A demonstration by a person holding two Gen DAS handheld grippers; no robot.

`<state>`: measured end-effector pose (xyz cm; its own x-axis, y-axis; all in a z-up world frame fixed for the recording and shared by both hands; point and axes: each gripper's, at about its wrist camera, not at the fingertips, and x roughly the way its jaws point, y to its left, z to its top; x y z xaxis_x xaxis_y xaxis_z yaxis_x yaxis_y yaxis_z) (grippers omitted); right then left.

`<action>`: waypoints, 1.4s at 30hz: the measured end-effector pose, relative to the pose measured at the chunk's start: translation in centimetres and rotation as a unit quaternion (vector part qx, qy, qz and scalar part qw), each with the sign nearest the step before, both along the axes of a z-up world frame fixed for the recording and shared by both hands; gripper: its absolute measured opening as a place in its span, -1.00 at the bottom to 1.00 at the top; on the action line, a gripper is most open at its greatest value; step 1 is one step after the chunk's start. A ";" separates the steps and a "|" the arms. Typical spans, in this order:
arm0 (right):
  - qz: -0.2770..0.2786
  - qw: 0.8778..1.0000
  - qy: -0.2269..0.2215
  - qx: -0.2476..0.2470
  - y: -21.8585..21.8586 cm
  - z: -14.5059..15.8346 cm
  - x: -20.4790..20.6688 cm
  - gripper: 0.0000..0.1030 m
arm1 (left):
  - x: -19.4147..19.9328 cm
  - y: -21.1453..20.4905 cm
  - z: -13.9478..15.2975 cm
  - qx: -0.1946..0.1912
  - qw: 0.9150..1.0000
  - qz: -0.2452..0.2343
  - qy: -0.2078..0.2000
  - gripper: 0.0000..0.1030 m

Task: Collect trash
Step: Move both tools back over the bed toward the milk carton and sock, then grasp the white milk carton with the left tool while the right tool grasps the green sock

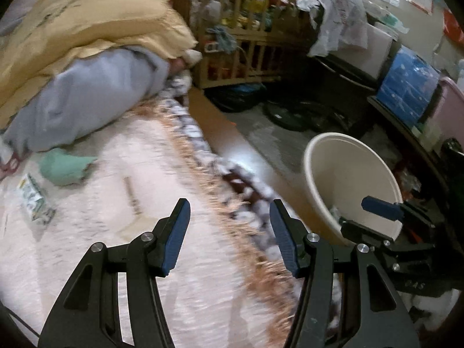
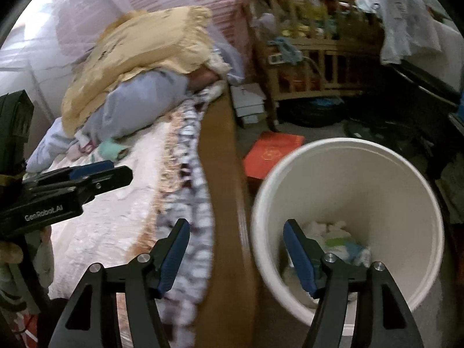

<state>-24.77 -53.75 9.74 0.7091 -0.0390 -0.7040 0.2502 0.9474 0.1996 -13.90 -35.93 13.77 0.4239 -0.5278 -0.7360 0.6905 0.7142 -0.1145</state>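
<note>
Lying at the far left of the bed [image 1: 121,179], a printed wrapper [image 1: 34,200] is waiting on the pale quilt, with a crumpled green piece [image 1: 65,166] just beyond it, near the heap of yellow and grey bedding [image 1: 87,58]. Both are looking like trash not yet collected, though blur is making it hard to say what the green piece is.

Moving right, the left hand-held gripper [image 1: 229,235] is hovering over the quilt's fringed edge, its blue pads standing apart with nothing between them. The wrapper is sitting well to its left and a little farther away, so reaching it is likely calling for a swing left across the bed.

Farther right, past the wooden bed rail, the white bin [image 2: 348,156] is standing on the floor. The right hand-held gripper [image 2: 236,252] is straddling the bin's near-left rim, one finger over the rail and the other over the bin's mouth, jaws apart and empty. Inside, white tissue and scraps [image 2: 333,235] are already lying at the bottom, so part of the job is looking done, while the pieces on the bed are remaining.
</note>
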 end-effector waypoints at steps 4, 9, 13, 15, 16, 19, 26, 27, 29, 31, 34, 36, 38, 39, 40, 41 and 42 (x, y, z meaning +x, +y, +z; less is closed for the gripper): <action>0.029 1.000 0.003 0.003 2.6 -0.1 1.9 0.30 | 1.5 2.9 -0.3 0.000 1.000 0.031 0.003 0.08; 0.068 0.998 0.008 0.003 6.0 -0.3 4.6 0.37 | 3.8 6.8 -1.2 0.001 0.997 0.075 0.020 0.08; 0.096 0.995 0.015 0.007 8.6 -0.7 7.4 0.43 | 6.0 10.6 -1.9 -0.004 0.993 0.117 0.032 0.08; 0.109 0.994 0.019 0.009 9.5 -1.0 8.7 0.44 | 7.3 12.7 -2.3 -0.006 0.989 0.141 0.037 0.08; 0.116 0.993 0.022 0.010 10.0 -1.2 9.6 0.44 | 8.1 13.8 -2.6 -0.007 0.987 0.154 0.040 0.08; 0.142 0.989 0.030 0.010 11.6 -1.8 12.2 0.45 | 10.1 16.8 -3.1 -0.014 0.980 0.193 0.048 0.08; 0.170 0.985 0.034 0.010 13.9 -2.4 16.6 0.45 | 16.4 21.4 -4.5 -0.048 0.959 0.266 0.080 0.11; 0.173 0.984 0.034 0.011 14.0 -2.4 17.1 0.45 | 17.5 21.8 -4.7 -0.058 0.955 0.277 0.087 0.13; 0.179 0.983 0.036 0.013 14.3 -2.6 18.4 0.45 | 19.1 22.2 -5.1 -0.068 0.949 0.293 0.095 0.22; 0.182 0.982 0.037 0.013 14.6 -2.7 19.4 0.46 | 20.7 22.1 -5.7 -0.065 0.945 0.305 0.101 0.26; 0.190 0.981 0.033 0.012 14.9 -2.5 21.3 0.52 | 22.7 21.8 -6.9 -0.055 0.938 0.326 0.109 0.27; 0.197 0.980 0.032 0.003 15.2 -2.4 22.7 0.53 | 23.7 21.6 -7.7 -0.044 0.934 0.336 0.113 0.27; 0.206 0.978 0.032 -0.009 15.8 -2.4 24.3 0.54 | 24.5 21.5 -8.5 -0.034 0.931 0.343 0.118 0.27; 0.212 0.977 0.032 -0.014 16.0 -2.3 25.0 0.54 | 25.0 21.3 -8.9 -0.028 0.931 0.344 0.122 0.27; 0.217 0.975 0.032 -0.020 16.4 -2.4 26.0 0.54 | 25.4 21.2 -9.3 -0.023 0.931 0.342 0.126 0.28; 0.221 0.974 0.033 -0.023 16.6 -2.5 26.7 0.55 | 25.7 21.1 -9.6 -0.022 0.933 0.337 0.128 0.30; 0.226 0.973 0.036 -0.026 16.9 -2.6 27.5 0.55 | 25.8 21.2 -9.8 -0.026 0.935 0.330 0.129 0.30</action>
<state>2.78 -36.83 7.09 0.6119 0.2281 -0.7573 -0.1826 0.9724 0.1453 11.91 -14.70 4.02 0.4823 -0.2522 -0.8389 0.0463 0.9637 -0.2631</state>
